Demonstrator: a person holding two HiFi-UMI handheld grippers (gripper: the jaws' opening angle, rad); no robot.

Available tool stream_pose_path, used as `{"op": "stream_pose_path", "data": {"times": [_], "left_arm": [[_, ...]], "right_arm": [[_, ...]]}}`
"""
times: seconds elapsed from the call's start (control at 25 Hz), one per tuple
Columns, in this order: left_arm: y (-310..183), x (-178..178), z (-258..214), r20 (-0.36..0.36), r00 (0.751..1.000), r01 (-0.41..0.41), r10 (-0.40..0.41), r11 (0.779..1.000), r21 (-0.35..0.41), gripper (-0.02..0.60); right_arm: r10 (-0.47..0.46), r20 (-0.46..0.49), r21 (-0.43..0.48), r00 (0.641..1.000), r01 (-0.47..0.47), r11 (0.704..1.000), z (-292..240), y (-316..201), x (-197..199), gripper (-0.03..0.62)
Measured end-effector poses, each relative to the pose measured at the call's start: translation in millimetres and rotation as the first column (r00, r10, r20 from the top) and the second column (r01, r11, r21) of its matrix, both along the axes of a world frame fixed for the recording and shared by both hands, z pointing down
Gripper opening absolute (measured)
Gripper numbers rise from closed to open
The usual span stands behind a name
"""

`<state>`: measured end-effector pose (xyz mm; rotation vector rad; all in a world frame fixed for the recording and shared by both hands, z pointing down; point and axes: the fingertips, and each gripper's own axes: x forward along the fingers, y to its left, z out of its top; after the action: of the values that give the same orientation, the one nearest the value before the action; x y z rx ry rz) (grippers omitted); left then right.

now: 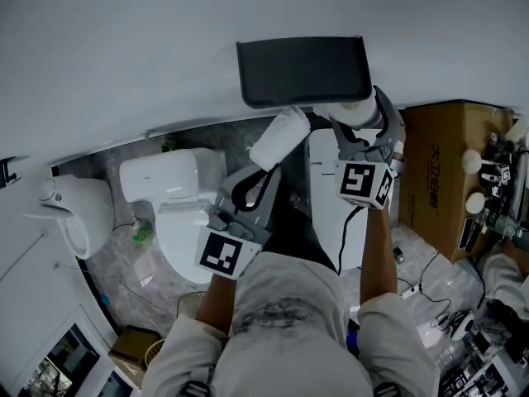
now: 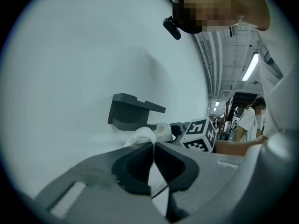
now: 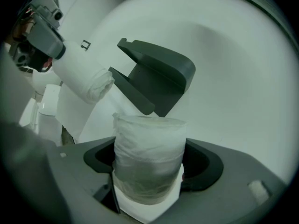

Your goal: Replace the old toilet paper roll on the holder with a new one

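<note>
Closest in, only the right gripper view shows the right claw point(image 3: 152, 169) clamped on the plastic-wrapped new roll point(image 3: 149, 143), which stands upright between its jaws, just below the dark holder point(image 3: 156, 76) on the wall. Only the left gripper view shows the left claw point(image 2: 153, 148) pinched shut on the old roll point(image 2: 140, 136), near the holder.

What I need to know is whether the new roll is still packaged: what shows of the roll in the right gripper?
The new roll is a white paper cylinder sealed in thin, wrinkled, translucent film. The jaws of the right gripper press on its curved sides. One flat end sits close below the dark grey wall holder; contact there cannot be told.
</note>
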<state>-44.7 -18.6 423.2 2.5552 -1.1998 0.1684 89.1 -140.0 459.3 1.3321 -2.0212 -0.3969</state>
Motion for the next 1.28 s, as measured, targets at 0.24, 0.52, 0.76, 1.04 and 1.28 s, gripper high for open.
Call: {"op": "stream_pose_path", "data": {"times": [0.24, 0.52, 0.76, 1.04, 1.28], "left_arm": [[-0.6, -2.7, -0.4, -0.005, 1.0, 0.008, -0.008, 1.0, 0.0, 0.014], [0.4, -8.0, 0.9, -0.008, 1.0, 0.013, -0.013, 1.0, 0.003, 0.014], [2.1, -15.2, -1.1, -0.011, 1.0, 0.018, -0.018, 1.0, 0.004, 0.014], [3.8, -21.8, 0.6, -0.019, 0.999, 0.028, -0.028, 1.0, 0.004, 0.014], [3.9, -24.5, -0.1, -0.024, 0.999, 0.027, -0.027, 1.0, 0.005, 0.014]], "right_arm": [[-0.015, -0.068, 0.018, 0.998, 0.016, 1.0, -2.9, -1.0, -4.5, 0.4], [-0.026, -0.153, 0.044, 0.988, 0.033, 0.998, -5.3, 2.5, -13.4, 0.4], [-0.019, -0.232, 0.079, 0.973, 0.039, 0.996, -12.6, 4.6, -21.3, 0.4], [-0.001, -0.3, 0.113, 0.954, 0.037, 0.993, -16.3, 5.9, -27.1, 0.399], [0.025, -0.367, 0.145, 0.93, 0.03, 0.989, -19.0, 8.4, -28.2, 0.4]]}}
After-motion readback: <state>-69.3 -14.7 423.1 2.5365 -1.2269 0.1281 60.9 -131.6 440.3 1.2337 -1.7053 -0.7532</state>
